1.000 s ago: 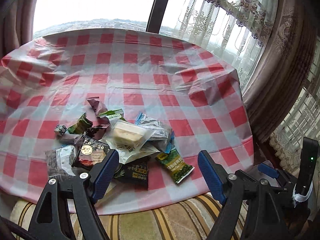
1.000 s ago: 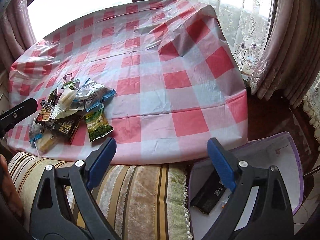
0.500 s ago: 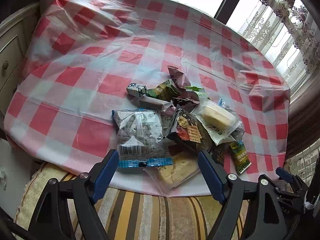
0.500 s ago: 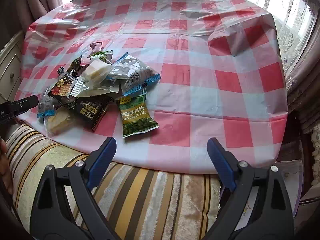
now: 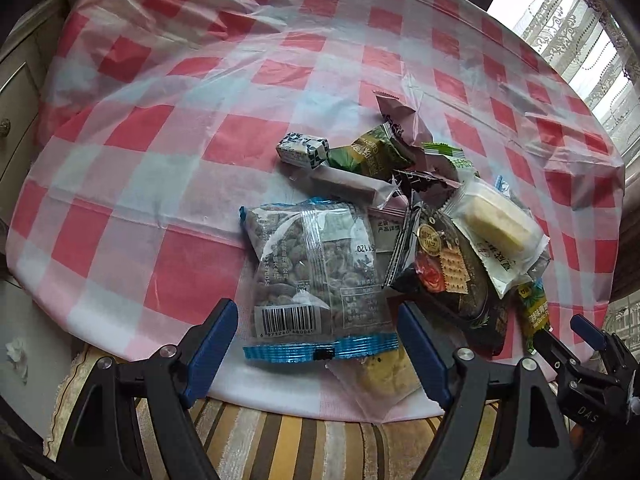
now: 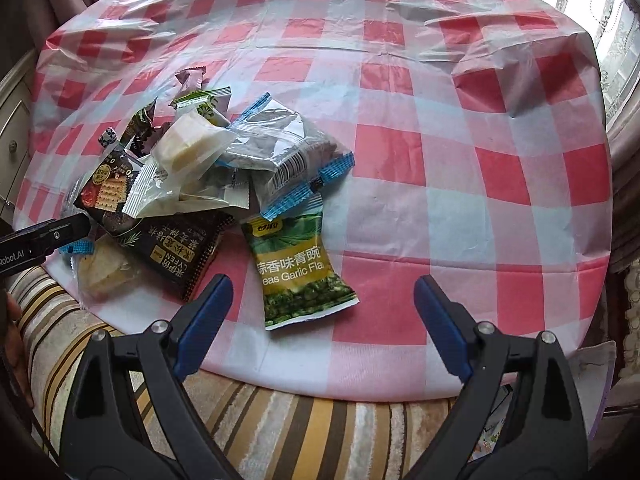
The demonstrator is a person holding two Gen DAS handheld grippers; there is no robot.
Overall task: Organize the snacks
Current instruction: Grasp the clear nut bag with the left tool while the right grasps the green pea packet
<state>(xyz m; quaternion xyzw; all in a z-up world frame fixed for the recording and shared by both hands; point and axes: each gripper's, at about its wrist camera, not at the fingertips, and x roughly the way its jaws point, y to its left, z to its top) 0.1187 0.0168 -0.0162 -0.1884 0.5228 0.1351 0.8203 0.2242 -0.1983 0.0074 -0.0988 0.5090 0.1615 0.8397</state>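
The snack pile [image 5: 404,232] lies near the table's [image 5: 168,128] front edge. The left claw [image 5: 316,346] gapes wide above the pile's nut bag [image 5: 316,276]; the right claw [image 6: 322,322] gapes wide above its pea bag [image 6: 298,270], gripping nothing.

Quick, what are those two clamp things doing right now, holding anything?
Left gripper: open, holding nothing.
Right gripper: open, holding nothing.

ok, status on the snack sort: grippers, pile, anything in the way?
Left gripper open over clear nut packet. Right gripper open near green pea packet. Snack pile unsorted on checked tablecloth. Nothing blocking.
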